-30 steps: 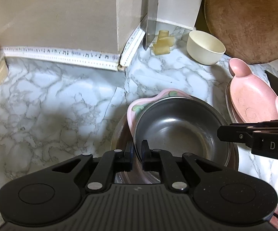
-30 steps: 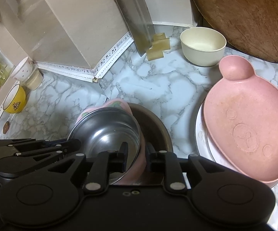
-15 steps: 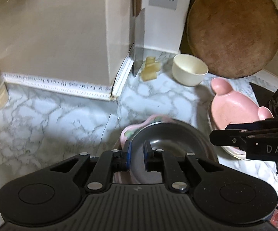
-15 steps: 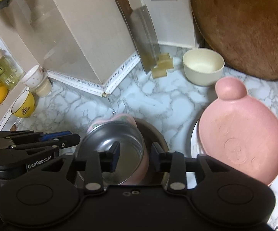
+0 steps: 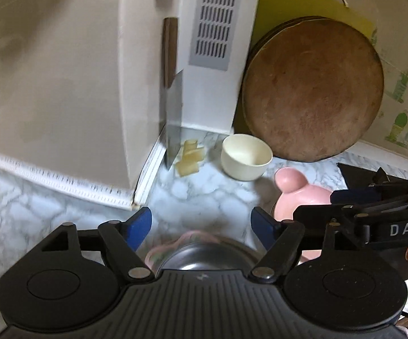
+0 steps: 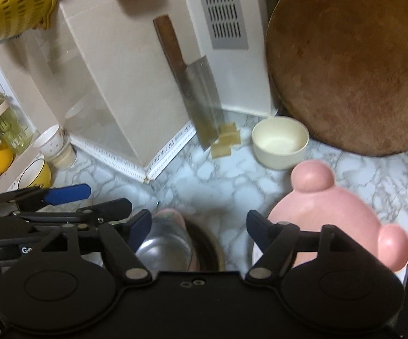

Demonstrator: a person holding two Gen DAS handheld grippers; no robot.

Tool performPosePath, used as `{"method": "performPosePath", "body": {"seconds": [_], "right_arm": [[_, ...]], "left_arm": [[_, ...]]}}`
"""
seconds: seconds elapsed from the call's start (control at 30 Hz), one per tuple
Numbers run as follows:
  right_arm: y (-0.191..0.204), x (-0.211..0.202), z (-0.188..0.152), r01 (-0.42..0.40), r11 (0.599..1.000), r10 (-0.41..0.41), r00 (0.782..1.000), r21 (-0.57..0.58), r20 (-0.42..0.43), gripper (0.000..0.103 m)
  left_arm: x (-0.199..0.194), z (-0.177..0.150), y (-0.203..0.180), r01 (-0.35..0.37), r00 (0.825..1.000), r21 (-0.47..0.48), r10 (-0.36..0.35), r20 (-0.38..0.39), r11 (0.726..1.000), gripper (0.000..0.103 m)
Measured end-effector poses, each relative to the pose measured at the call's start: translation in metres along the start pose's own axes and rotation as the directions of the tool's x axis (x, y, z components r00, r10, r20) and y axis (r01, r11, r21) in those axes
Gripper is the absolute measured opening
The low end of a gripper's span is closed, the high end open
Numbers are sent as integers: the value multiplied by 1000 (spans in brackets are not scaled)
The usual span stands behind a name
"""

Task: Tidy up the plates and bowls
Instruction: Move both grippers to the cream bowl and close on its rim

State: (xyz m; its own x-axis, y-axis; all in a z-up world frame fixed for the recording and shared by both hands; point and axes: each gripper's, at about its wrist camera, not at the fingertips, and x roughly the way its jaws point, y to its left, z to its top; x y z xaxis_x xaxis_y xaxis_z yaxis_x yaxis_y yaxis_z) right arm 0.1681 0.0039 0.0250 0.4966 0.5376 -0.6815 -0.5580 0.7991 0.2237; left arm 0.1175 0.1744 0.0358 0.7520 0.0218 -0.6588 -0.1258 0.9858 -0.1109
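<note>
Two grippers hang over a marble-patterned surface (image 6: 221,180), both with jaws opening and nothing pressed between their blue-padded fingers (image 5: 136,227). The left gripper (image 5: 201,226) stands wide above a steel bowl (image 5: 204,257), which sits nested in a pink bowl with a scalloped rim (image 5: 158,250); neither pad touches the steel rim. In the right wrist view the right gripper (image 6: 197,227) is spread just as wide over the same stack, where the steel bowl (image 6: 164,250) rests inside the pink one (image 6: 175,216), and both sit in a darker, wider dish (image 6: 206,250) beneath. The left gripper (image 6: 63,206) shows at the left edge of that view, beside the stack.

Just right of the stack a pink bear-shaped plate (image 6: 328,212) lies on a pale plate (image 6: 256,254) whose rim alone shows. Farther back a cream bowl (image 6: 280,142) stands upright on the surface, apart from the pink plate. Beside it lie pale yellow cut pieces (image 6: 226,139), with a cleaver (image 6: 201,104) leaning blade-down against the white wall corner. A round wooden chopping board (image 6: 353,62) leans behind the cream bowl. At far left, yellow cups (image 6: 36,173) and a white cup (image 6: 50,139) are grouped near the wall.
</note>
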Motion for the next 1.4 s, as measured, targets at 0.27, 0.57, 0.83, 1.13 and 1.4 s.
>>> {"method": "performPosePath", "body": {"seconds": [0.27,0.57,0.83,1.13,1.4], "right_arm": [[-17,-12,18,34,999,-33,996,-4,83,103],[-55,13,45,129,991,-130,988,17,89,103],[-91,44,64,206,977,-210,976,60,61,103],[-130,80,83,244,960,-248,969,135,14,103],[-159,117,96,275,942,-273,961,189,-38,99]], "left_arm": [[15,26,-4,21,999,3,-21,39,1000,80],[67,58,-22,25,1000,40,-24,-20,999,80],[114,82,-45,-16,998,74,19,-53,997,80],[174,99,-54,-61,992,92,70,-107,994,80],[228,104,-49,-78,974,36,84,-208,996,80]]}}
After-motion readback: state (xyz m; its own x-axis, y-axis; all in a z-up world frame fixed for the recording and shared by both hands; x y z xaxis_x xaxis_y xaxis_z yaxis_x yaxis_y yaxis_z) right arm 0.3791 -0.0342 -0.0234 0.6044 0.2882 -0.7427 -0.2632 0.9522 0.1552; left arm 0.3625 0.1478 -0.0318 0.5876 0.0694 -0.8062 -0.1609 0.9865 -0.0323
